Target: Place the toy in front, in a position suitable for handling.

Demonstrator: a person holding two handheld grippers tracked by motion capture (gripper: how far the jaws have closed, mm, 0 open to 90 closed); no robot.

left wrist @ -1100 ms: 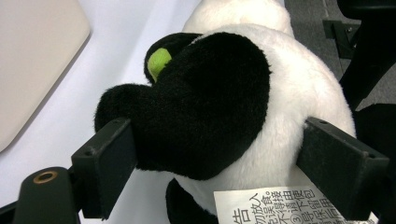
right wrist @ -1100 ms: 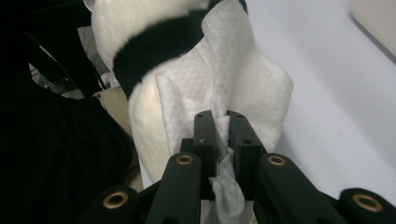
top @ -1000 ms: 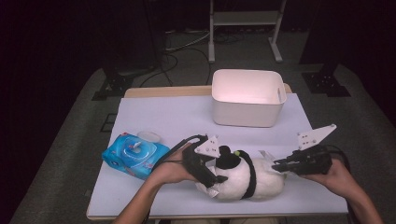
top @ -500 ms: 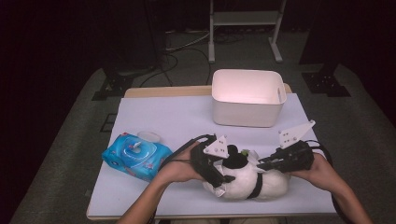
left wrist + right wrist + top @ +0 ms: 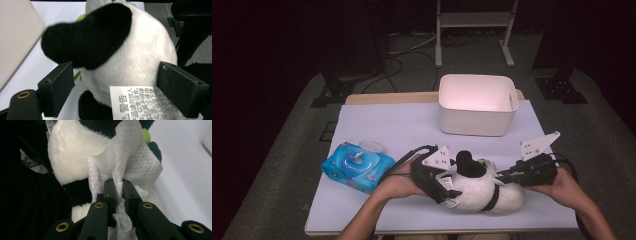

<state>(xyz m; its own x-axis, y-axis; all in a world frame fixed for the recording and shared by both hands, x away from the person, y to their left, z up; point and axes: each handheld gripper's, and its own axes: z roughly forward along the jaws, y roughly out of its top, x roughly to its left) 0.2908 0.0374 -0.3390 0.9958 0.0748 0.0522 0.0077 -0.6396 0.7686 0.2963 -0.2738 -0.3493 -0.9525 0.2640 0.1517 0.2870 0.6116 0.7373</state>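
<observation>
A black-and-white panda plush (image 5: 484,192) lies on the white table near the front edge. My left gripper (image 5: 444,187) clasps its left end. In the left gripper view the two pads (image 5: 57,85) stand wide apart and press on the plush's (image 5: 135,50) sides, above its printed label (image 5: 140,102). My right gripper (image 5: 502,176) comes in from the right and rests against the plush's top. In the right gripper view it (image 5: 119,188) is shut on a crumpled white wet wipe (image 5: 135,167), which lies spread against the plush's fur (image 5: 72,152).
A blue pack of wet wipes (image 5: 357,167) lies at the left of the table, with a small white sticker flap (image 5: 372,146) behind it. A white plastic bin (image 5: 477,105) stands at the back. The table's (image 5: 392,125) front edge is close below the plush.
My right gripper has slid a little to the left with the wipe, onto the plush. My left gripper has kept its hold in place.
</observation>
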